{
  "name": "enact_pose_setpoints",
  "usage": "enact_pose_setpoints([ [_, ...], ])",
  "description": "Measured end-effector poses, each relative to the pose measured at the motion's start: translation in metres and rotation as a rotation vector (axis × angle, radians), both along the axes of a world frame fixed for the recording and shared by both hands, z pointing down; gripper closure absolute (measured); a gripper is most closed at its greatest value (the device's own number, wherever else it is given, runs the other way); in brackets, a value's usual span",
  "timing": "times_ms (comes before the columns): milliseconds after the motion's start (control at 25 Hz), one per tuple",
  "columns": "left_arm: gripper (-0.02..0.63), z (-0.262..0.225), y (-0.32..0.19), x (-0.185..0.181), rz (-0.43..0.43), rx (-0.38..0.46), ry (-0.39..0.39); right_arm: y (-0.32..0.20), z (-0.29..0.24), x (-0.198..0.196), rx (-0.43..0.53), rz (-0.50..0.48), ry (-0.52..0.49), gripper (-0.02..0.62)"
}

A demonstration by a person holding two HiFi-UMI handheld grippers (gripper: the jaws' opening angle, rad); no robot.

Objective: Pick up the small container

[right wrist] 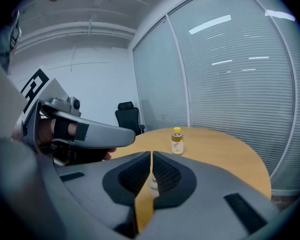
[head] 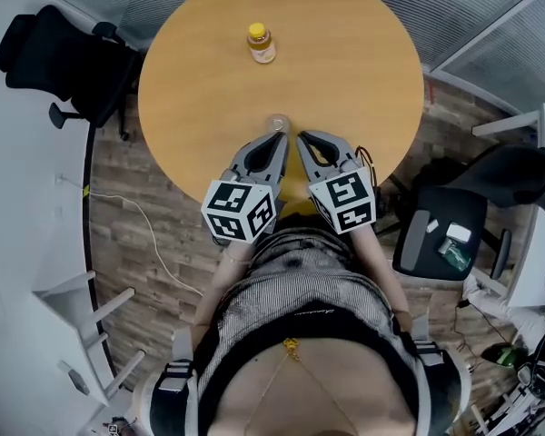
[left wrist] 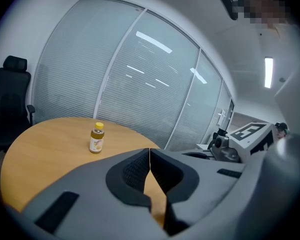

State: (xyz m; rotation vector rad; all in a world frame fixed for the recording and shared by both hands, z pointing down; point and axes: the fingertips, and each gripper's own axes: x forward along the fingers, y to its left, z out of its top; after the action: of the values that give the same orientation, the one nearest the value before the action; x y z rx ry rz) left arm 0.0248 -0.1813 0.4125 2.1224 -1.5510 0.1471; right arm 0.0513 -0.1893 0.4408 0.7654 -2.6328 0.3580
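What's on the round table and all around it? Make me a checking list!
Surface: round wooden table.
Job's things: small clear container near the table's front edge, just ahead of both claws, untouched.
Clutter: yellow-capped bottle, upright, farther back.
Grippers: left claw shut, empty; right claw shut, empty.
Cables: white cable on the wood floor, left side.
Surroundings: black chair at left, glass walls with blinds.

Round wooden table (head: 345,53), plank floor (head: 154,271), black chair (head: 54,57) — blind-covered glass walls (left wrist: 140,74)
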Motion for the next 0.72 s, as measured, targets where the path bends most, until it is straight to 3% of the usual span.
enact_pose_setpoints([
  [440, 0.583, 0.002, -0.004, -0.003, -0.004, 0.002, -0.002, -0.002, 0.012, -0.004, -0.034, -0.025, 0.009, 0.571],
  [720, 0.583, 0.006, -0.005, -0.016, 0.028, -0.006, 0.006, -0.006, 0.015, -0.013, -0.043, 0.009, 0.026, 0.571],
])
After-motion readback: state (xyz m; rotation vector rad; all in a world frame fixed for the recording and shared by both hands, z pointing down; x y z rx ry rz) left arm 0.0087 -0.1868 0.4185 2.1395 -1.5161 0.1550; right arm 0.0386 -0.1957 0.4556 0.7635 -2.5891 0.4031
